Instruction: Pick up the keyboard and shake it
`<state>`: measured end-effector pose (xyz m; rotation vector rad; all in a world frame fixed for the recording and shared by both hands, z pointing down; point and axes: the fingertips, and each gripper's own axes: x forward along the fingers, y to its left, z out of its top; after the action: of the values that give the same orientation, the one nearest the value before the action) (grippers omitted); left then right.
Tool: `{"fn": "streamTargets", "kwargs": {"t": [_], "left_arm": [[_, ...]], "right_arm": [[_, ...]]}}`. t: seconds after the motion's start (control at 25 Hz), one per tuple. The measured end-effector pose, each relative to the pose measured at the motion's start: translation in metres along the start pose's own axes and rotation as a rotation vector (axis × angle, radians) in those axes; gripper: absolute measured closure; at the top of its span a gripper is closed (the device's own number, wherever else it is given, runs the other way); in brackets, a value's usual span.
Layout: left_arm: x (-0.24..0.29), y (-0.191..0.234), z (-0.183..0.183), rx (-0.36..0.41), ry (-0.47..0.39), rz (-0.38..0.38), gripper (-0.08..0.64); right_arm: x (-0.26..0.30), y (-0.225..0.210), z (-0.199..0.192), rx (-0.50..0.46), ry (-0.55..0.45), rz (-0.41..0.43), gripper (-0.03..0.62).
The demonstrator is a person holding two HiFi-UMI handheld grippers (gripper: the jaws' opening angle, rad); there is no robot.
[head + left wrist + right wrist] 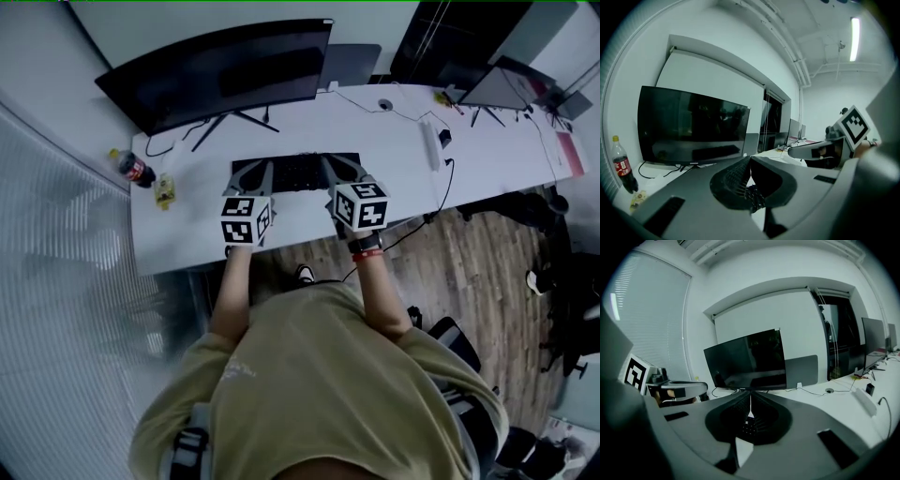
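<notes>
Lying flat on the long white table (394, 187), close to its near edge, the black rectangular keyboard (296, 172) sits straight in front of the person in the olive shirt (319, 375). The grey left tongs (253, 178) are over the keyboard's left end and the grey right tongs (345, 173) over its right end, each with a black-and-white marker cube at its near side. Both are clenched: in each gripper view the two jaws meet at their tips with nothing between them, and the keys show only through the gap below the jaws. Whether the tips touch the keyboard cannot be told. On the far side of the keyboard stands a wide black curved monitor (220, 70). At the table's left end a dark cola bottle with a red label (134, 168) stands just beside a small yellow packet (166, 190). Toward the right, a white power strip (431, 145) lies on the table.
</notes>
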<state>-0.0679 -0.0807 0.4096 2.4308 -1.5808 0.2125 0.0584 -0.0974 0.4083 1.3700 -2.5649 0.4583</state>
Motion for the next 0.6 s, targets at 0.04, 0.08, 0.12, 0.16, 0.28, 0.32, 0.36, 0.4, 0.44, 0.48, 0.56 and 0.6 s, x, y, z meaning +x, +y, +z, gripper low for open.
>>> {"fn": "streamTargets", "kwargs": {"t": [0.04,0.08,0.12,0.16,0.28,0.32,0.36,0.4,0.44,0.48,0.56,0.6], "left_arm": [[0.007,0.003,-0.002,-0.006,0.008,0.007,0.54],[0.014,0.006,-0.006,-0.012,0.016,0.014,0.54],[0.021,0.008,-0.009,-0.017,0.024,0.021,0.54],[0.027,0.011,-0.012,-0.021,0.029,0.029,0.54],[0.043,0.021,-0.02,-0.035,0.046,0.052,0.538],[0.047,0.025,-0.023,-0.04,0.056,0.061,0.538],[0.05,0.029,-0.026,-0.046,0.068,0.071,0.537],[0.053,0.034,-0.03,-0.052,0.081,0.081,0.528],[0.055,0.038,-0.033,-0.059,0.09,0.09,0.525],[0.056,0.041,-0.036,-0.066,0.097,0.1,0.525],[0.056,0.047,-0.043,-0.082,0.11,0.113,0.525],[0.057,0.05,-0.048,-0.09,0.118,0.117,0.525]], "right_arm": [[0.007,-0.007,-0.001,0.001,0.009,0.009,0.568],[0.013,-0.013,-0.004,0.002,0.018,0.018,0.568],[0.019,-0.02,-0.006,0.004,0.026,0.025,0.568],[0.025,-0.026,-0.009,0.006,0.034,0.031,0.567],[0.04,-0.045,-0.018,0.023,0.057,0.044,0.566],[0.044,-0.051,-0.022,0.032,0.066,0.045,0.566],[0.047,-0.056,-0.026,0.041,0.075,0.045,0.564],[0.05,-0.061,-0.029,0.05,0.083,0.045,0.561],[0.053,-0.065,-0.032,0.058,0.092,0.045,0.557],[0.055,-0.069,-0.036,0.064,0.101,0.046,0.552],[0.059,-0.075,-0.044,0.075,0.121,0.052,0.538],[0.062,-0.078,-0.048,0.08,0.131,0.054,0.528]]}}
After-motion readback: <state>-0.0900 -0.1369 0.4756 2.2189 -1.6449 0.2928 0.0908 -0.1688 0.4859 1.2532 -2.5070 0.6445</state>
